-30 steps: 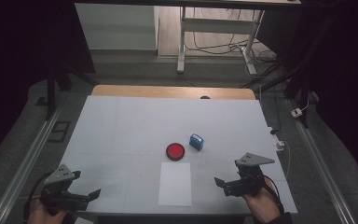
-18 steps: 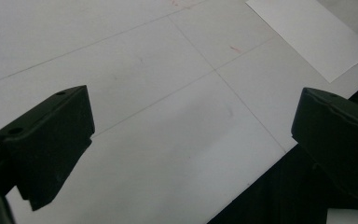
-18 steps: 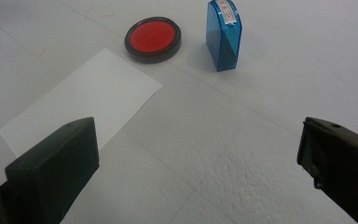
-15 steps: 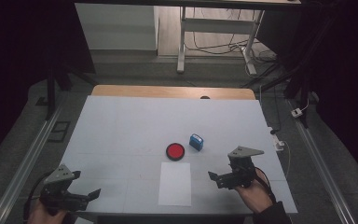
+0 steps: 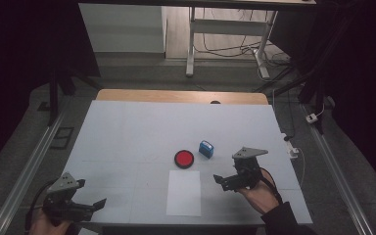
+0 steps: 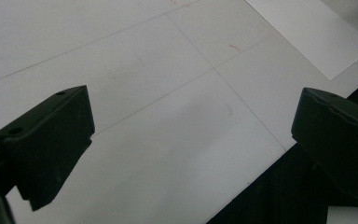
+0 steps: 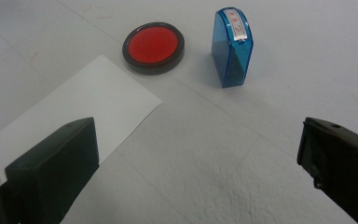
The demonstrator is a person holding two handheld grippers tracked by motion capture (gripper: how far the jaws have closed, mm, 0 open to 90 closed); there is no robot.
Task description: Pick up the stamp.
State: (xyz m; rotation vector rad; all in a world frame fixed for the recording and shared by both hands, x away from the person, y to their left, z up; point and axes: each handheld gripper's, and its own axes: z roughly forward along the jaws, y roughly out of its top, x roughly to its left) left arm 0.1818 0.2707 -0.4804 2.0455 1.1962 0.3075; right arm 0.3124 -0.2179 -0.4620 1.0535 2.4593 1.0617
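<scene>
Two grippers sit at the near edge of the worktop [image 5: 127, 132], and only one has changed place: over the last second the right gripper [image 5: 225, 180] has slid forward and inward from the near right part of the worktop, while the left gripper [image 5: 90, 204] has stayed parked at the near left corner. Both have their fingers spread wide with nothing between them; the left gripper view looks down past its own fingers [image 6: 46, 140] at bare surface and a corner of the white sheet [image 6: 307, 32]. The right gripper now hangs just right of that white sheet [image 5: 184, 193], its fingers pointed toward the things beyond it. Past the sheet's far edge lies the red ink pad [image 7: 153, 47], and just beside it, to the right and apart from it, stands the blue stamp [image 7: 231, 45], upright. The shift reads as the opening of a reach, most likely for the stamp, which lies almost dead ahead of the open fingers.
</scene>
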